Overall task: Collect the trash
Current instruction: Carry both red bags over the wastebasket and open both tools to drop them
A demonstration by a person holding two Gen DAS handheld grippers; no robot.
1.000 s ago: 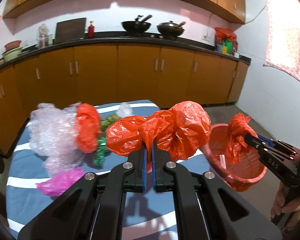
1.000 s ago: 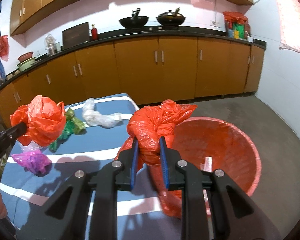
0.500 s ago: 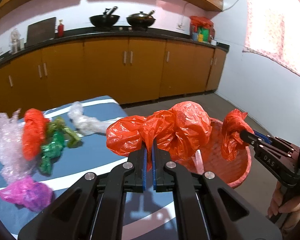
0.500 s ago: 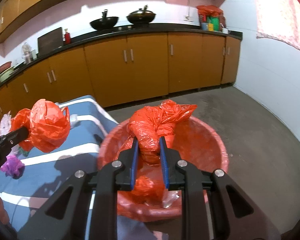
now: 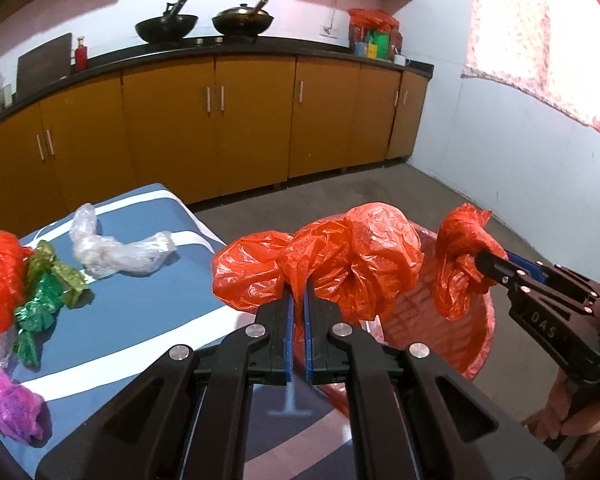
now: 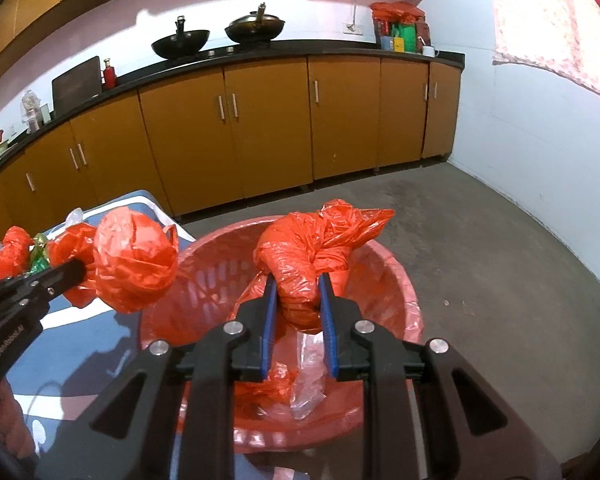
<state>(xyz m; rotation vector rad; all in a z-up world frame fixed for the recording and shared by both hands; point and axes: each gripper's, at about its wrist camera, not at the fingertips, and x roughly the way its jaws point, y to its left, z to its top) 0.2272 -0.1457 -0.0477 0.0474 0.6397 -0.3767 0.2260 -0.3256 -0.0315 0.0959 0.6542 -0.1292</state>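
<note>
Crumpled orange plastic fills both of my tongs. My left tongs (image 5: pixel 297 312) are pressed together on a thin fold of a puffed orange bag (image 5: pixel 324 264), a glossy, wrinkled bundle of several lobes held above the table (image 5: pixel 148 312) edge, beside the red basket (image 6: pixel 384 264). My right tongs (image 6: pixel 298 300) are clamped on a tighter twisted orange bag (image 6: pixel 312 248), held over the basket's open mouth. The basket stands on the concrete floor (image 6: pixel 480 240) against the table; clear and orange plastic lies in its bottom. On the blue, white-striped table lie a clear plastic wad (image 5: pixel 116 250), a green foil wrapper (image 5: pixel 40 304), an orange bag (image 5: pixel 0 280) and a magenta bag (image 5: pixel 10 412), well apart from both tongs. Behind, orange cabinets (image 5: pixel 220 128) carry two woks (image 5: pixel 204 24).
</note>
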